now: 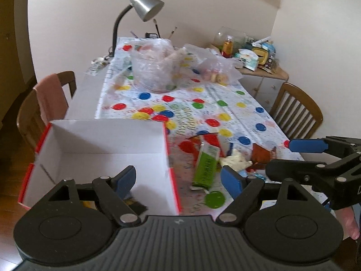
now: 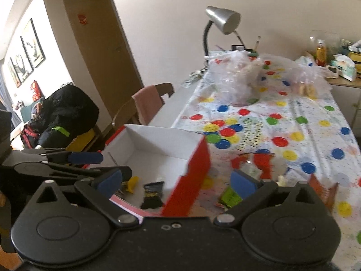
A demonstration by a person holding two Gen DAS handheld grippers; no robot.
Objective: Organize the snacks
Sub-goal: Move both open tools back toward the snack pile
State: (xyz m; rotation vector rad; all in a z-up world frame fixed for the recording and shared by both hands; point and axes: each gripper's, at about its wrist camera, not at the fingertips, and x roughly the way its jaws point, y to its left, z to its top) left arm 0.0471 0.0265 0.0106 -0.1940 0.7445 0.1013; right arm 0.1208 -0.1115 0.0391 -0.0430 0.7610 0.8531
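Note:
A red box with a white inside [image 1: 108,140] [image 2: 158,144] stands at the table's near left. A black packet [image 2: 153,194] and a yellow packet [image 2: 132,183] lie in it. A green snack packet [image 1: 206,166] [image 2: 229,196], a white snack [image 1: 235,160] and a brown-red packet [image 1: 262,155] [image 2: 322,190] lie on the tablecloth right of the box. My left gripper [image 1: 178,180] is open and empty, over the box's near right corner. My right gripper [image 2: 176,181] is open and empty, astride the box's right wall; it also shows in the left wrist view [image 1: 291,155].
A spotted tablecloth [image 1: 225,110] covers the table. Clear plastic bags [image 1: 155,67] of food and a desk lamp [image 1: 144,6] stand at the far end. Wooden chairs [image 1: 297,110] flank the table, one with a pink cloth [image 1: 50,99]. A cluttered cabinet [image 1: 257,67] stands behind.

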